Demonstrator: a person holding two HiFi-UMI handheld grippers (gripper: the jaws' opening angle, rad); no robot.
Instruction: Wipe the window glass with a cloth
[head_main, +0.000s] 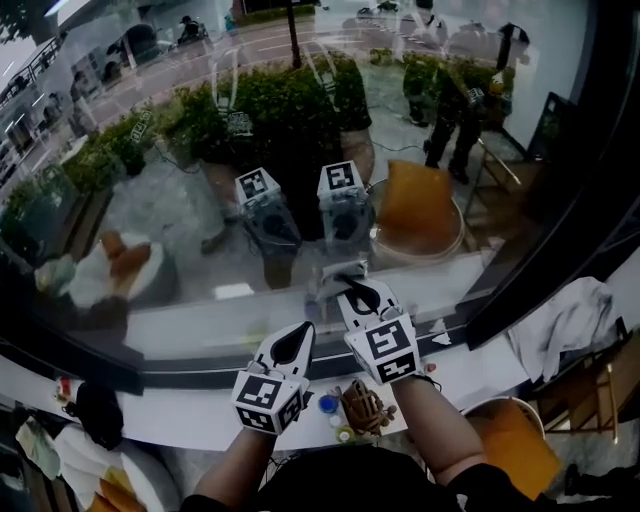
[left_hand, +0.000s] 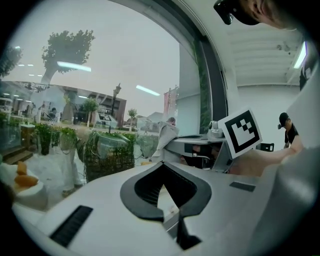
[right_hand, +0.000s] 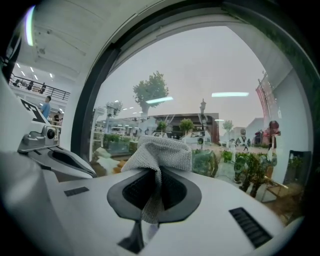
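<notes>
Knit cloth (right_hand: 159, 150) looks soft and light, clamped at a bunched fold by right fingers (right_hand: 131, 189); left fingers (left_hand: 150, 186) together, empty.

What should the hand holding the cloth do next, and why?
Probably ease the right gripper forward to press the grey cloth flat on the window glass: its jaws are shut on the cloth, which bunches ahead of them, facing the pane.

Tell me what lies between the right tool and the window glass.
A grey cloth, pinched in the right tool, bunches out toward the window glass; nothing else shows there. The right gripper view shows it.
</notes>
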